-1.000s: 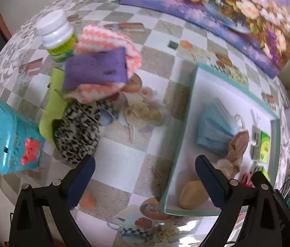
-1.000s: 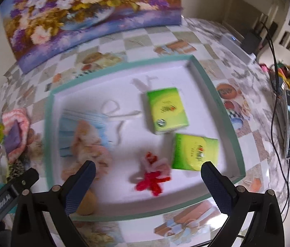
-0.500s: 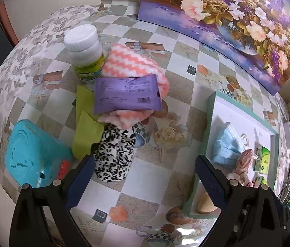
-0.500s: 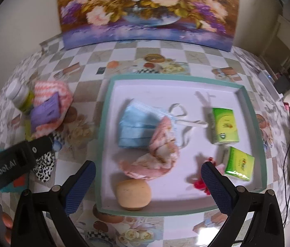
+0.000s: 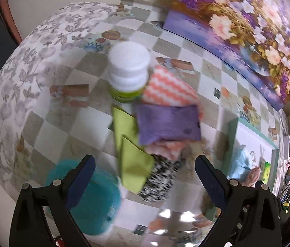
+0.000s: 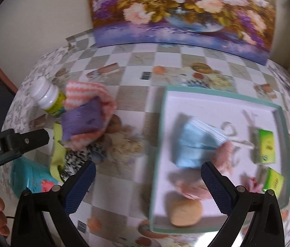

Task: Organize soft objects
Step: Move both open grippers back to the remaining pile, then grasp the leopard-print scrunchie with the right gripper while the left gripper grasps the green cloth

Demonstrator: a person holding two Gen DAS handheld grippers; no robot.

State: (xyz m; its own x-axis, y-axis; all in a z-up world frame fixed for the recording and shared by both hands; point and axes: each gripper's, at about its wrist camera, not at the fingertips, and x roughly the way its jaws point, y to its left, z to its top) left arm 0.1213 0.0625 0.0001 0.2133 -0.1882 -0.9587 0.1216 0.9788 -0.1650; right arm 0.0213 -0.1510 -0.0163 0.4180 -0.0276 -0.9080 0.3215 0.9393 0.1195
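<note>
Here, both the left hand-held gripper (image 5: 143, 170) and right hand-held gripper (image 6: 148, 176) hang wide open and empty above a desk (image 6: 132, 76), the left over a purple pouch (image 5: 168, 124), the right near a tray (image 6: 206, 100).

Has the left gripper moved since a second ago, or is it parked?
Yes. The left gripper has swung left, away from the tray, which slid to the view's right edge; the white-capped bottle and purple packet are now centred.

Teal box (image 5: 95, 201) motion-blurred, partly behind the left finger; spotted cloth (image 5: 161, 181) smeared, half under green cloth (image 5: 132, 164); red item (image 6: 253, 183) hidden behind right finger
</note>
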